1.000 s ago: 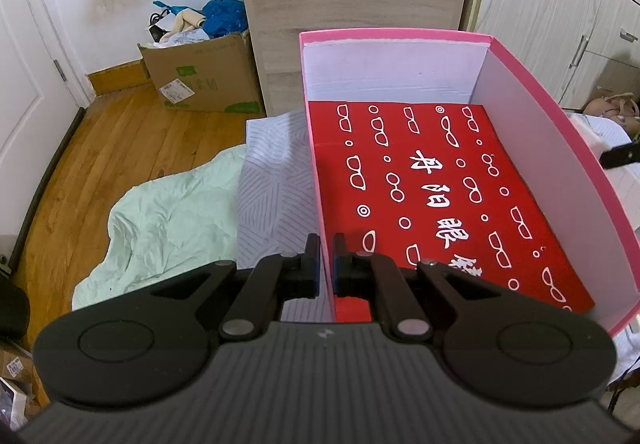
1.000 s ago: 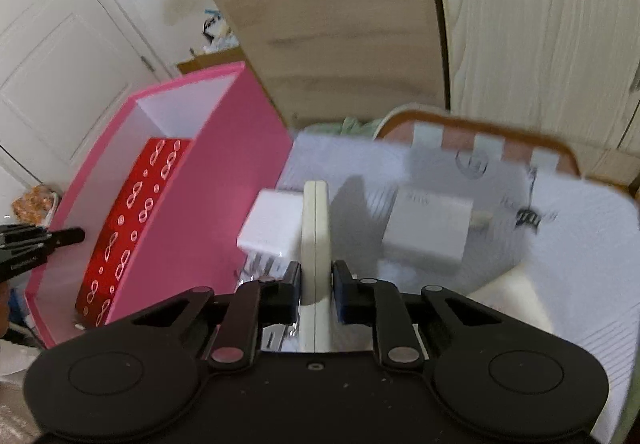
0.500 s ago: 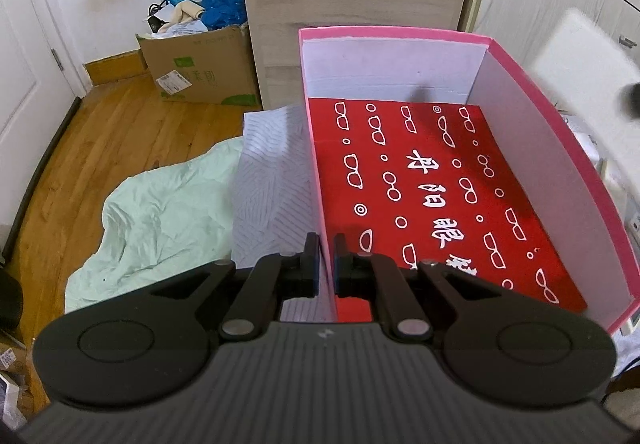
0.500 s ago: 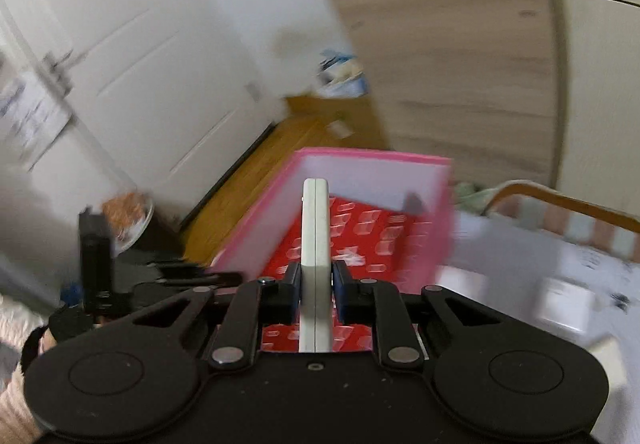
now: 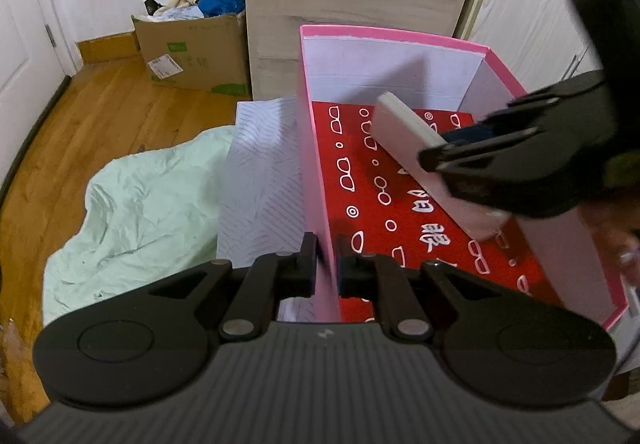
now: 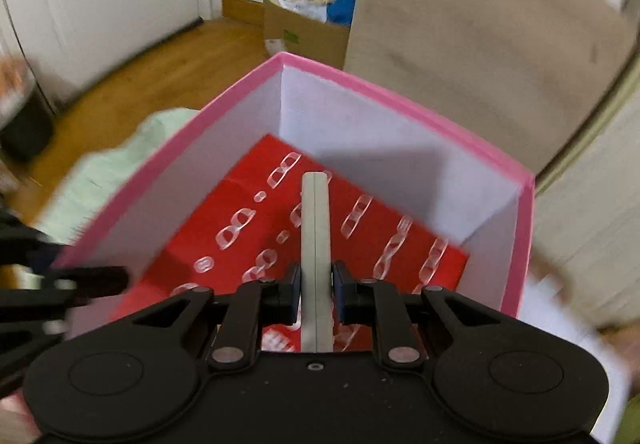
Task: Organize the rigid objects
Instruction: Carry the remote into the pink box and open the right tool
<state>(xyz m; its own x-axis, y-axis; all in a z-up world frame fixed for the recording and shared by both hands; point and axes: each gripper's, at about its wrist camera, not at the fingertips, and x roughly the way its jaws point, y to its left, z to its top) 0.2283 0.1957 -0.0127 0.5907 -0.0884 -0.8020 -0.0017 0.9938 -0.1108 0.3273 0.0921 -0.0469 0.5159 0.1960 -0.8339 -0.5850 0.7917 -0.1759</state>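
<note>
- L claw (image 5: 327, 264): clamped on near-left wall of pink box (image 5: 316, 164).
- R claw (image 6: 316, 294): clamped on flat white block (image 6: 315, 228), held edge-up over box's red liner (image 6: 192, 244).

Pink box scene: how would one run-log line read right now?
left gripper: clamps pink box wall | right gripper: holds white slab over box | red sheet: inside

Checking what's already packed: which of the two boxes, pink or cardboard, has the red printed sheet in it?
The pink box, gripped at its wall by the left gripper. The cardboard box holds clothes.
</note>
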